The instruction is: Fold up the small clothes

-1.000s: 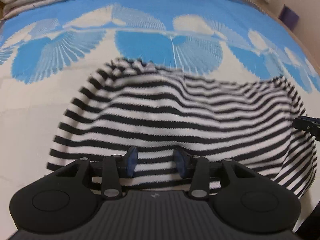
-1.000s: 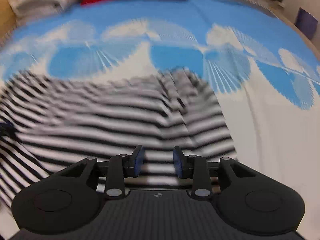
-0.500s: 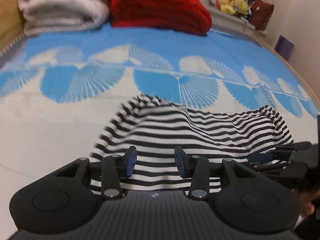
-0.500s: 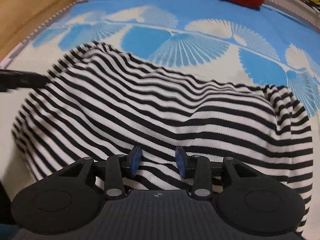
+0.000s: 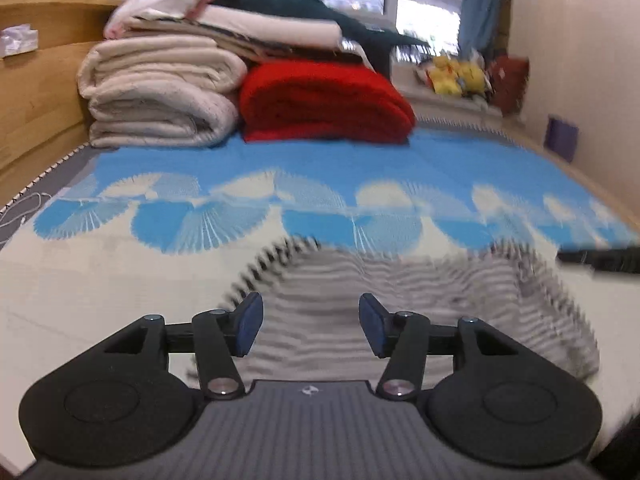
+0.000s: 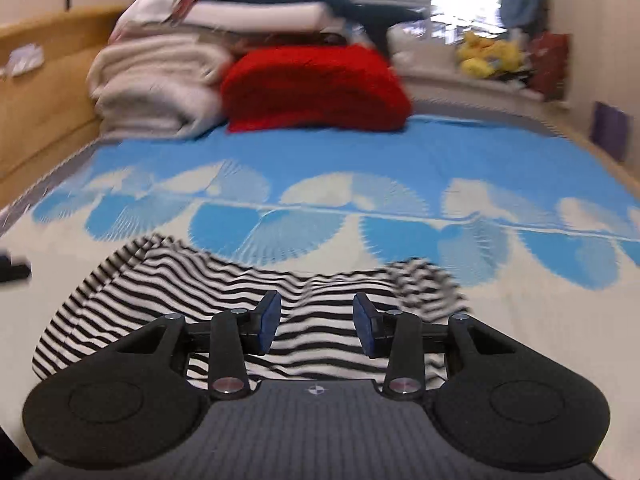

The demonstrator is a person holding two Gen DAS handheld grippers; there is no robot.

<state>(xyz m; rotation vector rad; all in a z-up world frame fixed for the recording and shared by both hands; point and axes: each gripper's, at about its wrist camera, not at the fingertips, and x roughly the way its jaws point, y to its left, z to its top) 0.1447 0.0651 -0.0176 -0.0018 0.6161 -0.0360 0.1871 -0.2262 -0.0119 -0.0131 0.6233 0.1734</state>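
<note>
1. Well, the striped garment [image 6: 224,304] lies crumpled on the blue-and-cream bedspread [image 6: 360,152], just past both claws.
2. Left gripper [image 5: 311,324]: jaws apart and just been widening, nothing between them.
3. Right gripper [image 6: 316,322]: the same, jaws parted and empty.
4. Folded blankets, one red [image 5: 320,100], sit stacked at the far end.

Striped knit garment [image 6: 224,292] on a smooth woven bedspread [image 6: 360,152]; matt black plastic right gripper [image 6: 316,320].
</note>
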